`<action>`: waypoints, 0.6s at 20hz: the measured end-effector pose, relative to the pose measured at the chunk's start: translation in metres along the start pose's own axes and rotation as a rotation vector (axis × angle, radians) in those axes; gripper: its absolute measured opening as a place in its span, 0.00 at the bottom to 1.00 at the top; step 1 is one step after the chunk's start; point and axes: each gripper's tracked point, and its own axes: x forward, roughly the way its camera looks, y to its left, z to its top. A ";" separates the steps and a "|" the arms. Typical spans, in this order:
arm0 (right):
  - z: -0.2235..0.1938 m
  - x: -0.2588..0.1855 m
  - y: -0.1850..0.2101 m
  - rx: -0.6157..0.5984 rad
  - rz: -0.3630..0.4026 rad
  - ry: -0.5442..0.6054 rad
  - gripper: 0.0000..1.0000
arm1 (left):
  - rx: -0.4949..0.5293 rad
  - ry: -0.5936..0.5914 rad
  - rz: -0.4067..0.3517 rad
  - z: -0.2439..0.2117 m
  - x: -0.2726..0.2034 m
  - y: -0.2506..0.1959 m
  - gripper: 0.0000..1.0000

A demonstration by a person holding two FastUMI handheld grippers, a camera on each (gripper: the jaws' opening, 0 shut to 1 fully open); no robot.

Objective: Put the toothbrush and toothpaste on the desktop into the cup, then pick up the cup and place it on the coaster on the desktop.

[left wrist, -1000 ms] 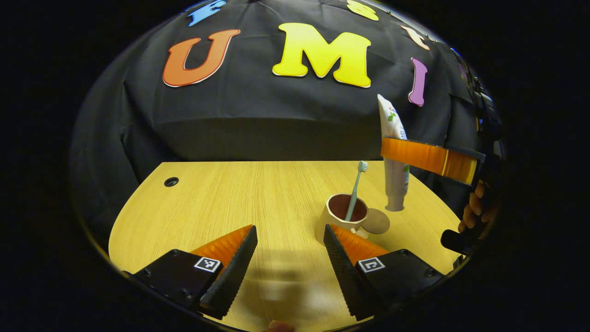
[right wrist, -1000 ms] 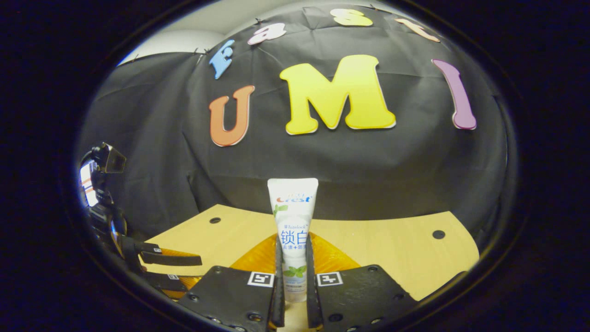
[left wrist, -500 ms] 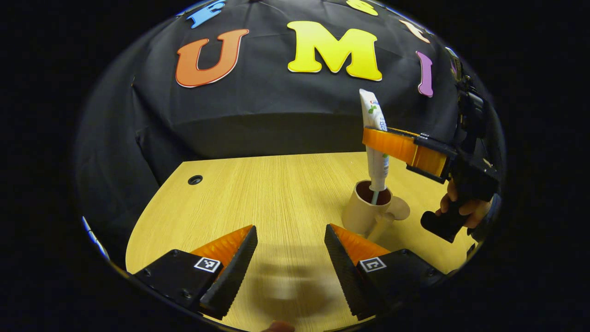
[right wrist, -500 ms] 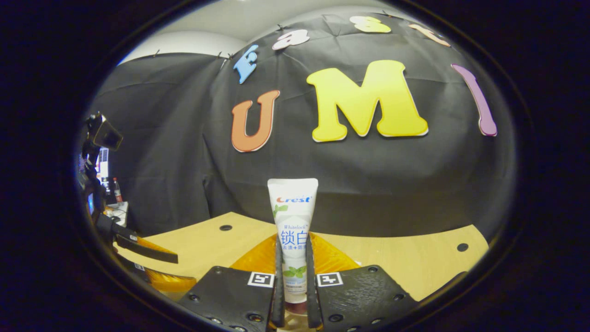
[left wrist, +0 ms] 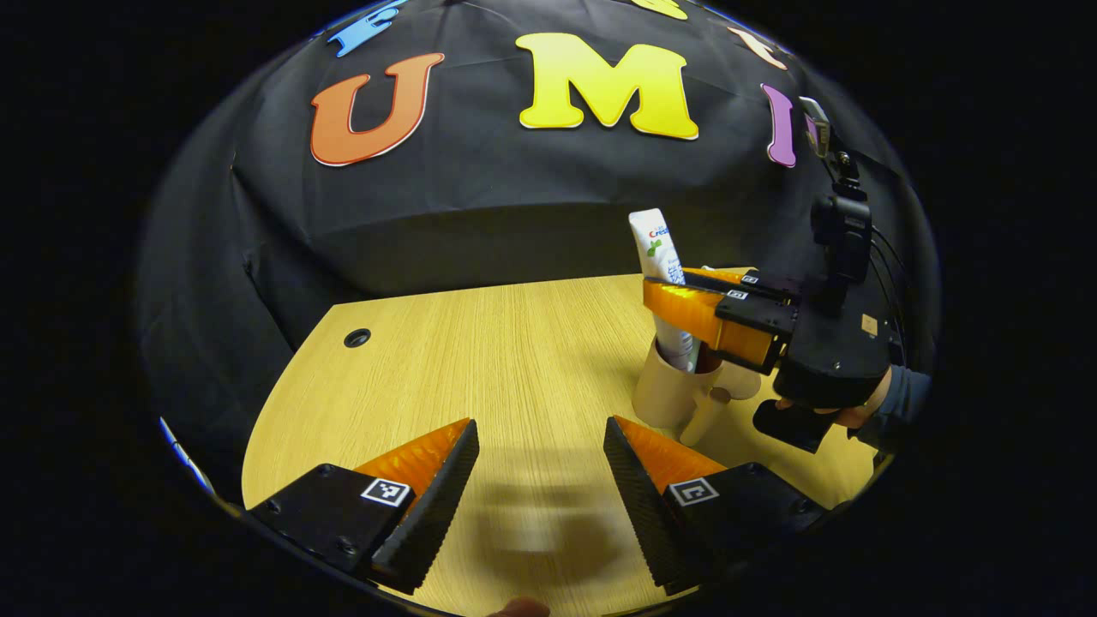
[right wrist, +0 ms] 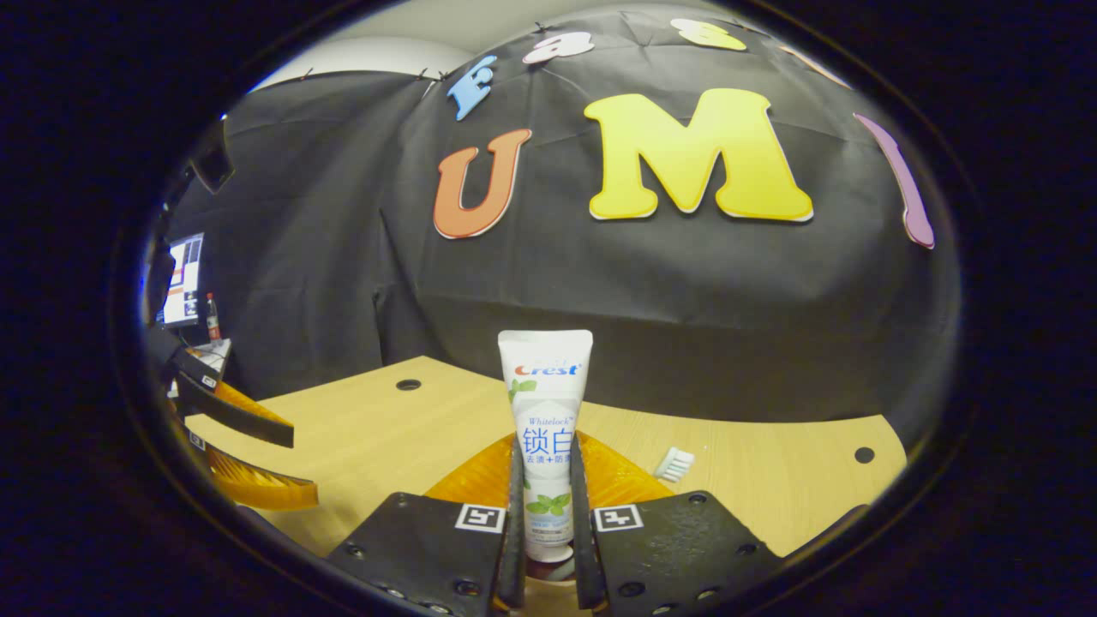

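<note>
A beige cup (left wrist: 662, 401) stands on the wooden desktop (left wrist: 480, 360) at the right. My right gripper (left wrist: 668, 300) is shut on a white toothpaste tube (left wrist: 653, 248), held upright with its lower end inside the cup. In the right gripper view the tube (right wrist: 546, 411) stands between my shut fingers (right wrist: 546, 536), and the toothbrush's bristle head (right wrist: 674, 464) sticks up just to the right of it. My left gripper (left wrist: 540, 480) hangs open over the desktop's near side, left of the cup, with nothing between its fingers.
A round coaster (left wrist: 744, 381) lies right behind the cup, mostly hidden by the right gripper. A hand (left wrist: 857, 416) holds that gripper's grip. Cable holes (left wrist: 356, 337) (right wrist: 864, 454) sit in the desktop near its far corners. The left gripper (right wrist: 236, 424) stands at the left edge of the right gripper view.
The right gripper carried the toothpaste from beside the cup to above it, then lowered it until the tube's bottom went inside. The left gripper stayed open and near-still.
</note>
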 end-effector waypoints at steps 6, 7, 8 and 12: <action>-0.008 -0.012 0.001 0.037 -0.020 0.090 0.31 | -0.014 0.018 -0.038 -0.004 0.000 -0.007 0.94; -0.010 -0.019 0.000 0.026 -0.026 0.112 0.34 | -0.019 0.022 -0.050 -0.005 0.000 -0.009 0.94; -0.010 -0.025 0.000 0.014 -0.028 0.127 0.36 | -0.022 0.022 -0.062 -0.005 -0.001 -0.011 0.94; -0.010 -0.053 0.000 -0.015 -0.030 0.195 0.47 | -0.029 0.022 -0.091 -0.006 -0.009 -0.024 0.94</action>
